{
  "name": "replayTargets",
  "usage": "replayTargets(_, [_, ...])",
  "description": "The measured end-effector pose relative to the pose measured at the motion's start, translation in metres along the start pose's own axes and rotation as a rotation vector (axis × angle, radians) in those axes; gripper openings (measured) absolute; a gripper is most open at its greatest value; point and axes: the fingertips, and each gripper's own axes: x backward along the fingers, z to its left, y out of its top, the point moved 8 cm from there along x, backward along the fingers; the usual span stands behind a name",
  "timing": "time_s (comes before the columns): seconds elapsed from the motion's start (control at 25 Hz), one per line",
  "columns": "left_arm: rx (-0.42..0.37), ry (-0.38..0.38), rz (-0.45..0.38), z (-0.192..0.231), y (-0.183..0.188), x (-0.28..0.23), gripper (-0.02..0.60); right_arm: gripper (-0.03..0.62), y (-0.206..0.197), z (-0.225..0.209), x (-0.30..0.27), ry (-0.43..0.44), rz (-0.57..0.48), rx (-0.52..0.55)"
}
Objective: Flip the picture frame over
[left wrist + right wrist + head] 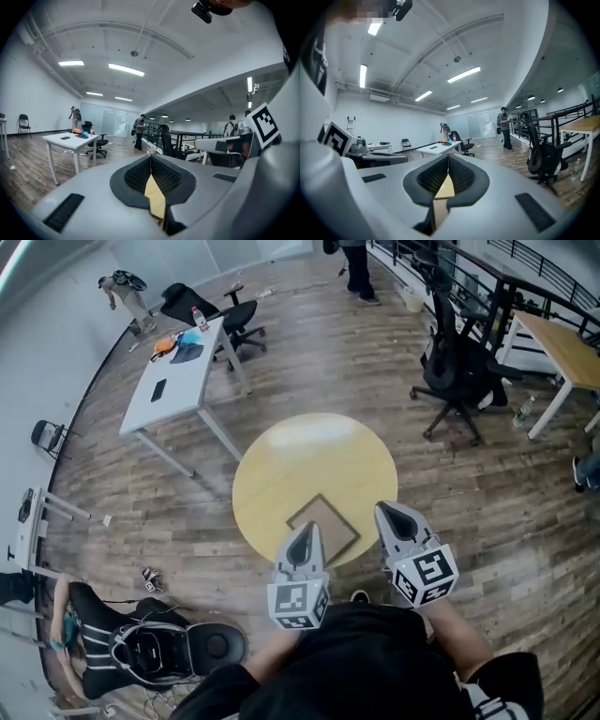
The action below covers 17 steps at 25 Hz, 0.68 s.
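Note:
The picture frame (327, 523) lies flat on the round yellow table (309, 456), near its front edge, turned like a diamond with a plain brown face up. My left gripper (306, 529) hangs raised above the frame's near left corner, jaws shut on nothing. To the right, beyond the frame, my right gripper (385, 510) is also shut and empty. Both point nearly level across the room. In the left gripper view the left gripper (151, 157) shows only a sliver of yellow table between its pads. The right gripper (448, 160) shows the same in its own view.
A white desk (176, 376) with small items stands at the back left, a black chair (230, 313) behind it. Another black office chair (457, 367) and a wooden table (565, 345) are at the right. A person (356, 268) stands far back. Black gear (155, 645) lies on the floor at lower left.

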Motion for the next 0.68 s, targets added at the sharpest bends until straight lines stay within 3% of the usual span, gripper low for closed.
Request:
replayTargets(0.4, [-0.021, 0.008, -0.046, -0.013, 0.016, 0.003, 0.023, 0.02, 0.011, -0.001, 0.007, 0.031, -0.015, 0.017])
replayTargets(0.68, [-0.022, 0.018, -0.027, -0.01, 0.014, 0.002, 0.023, 0.02, 0.011, -0.001, 0.002, 0.055, -0.008, 0.016])
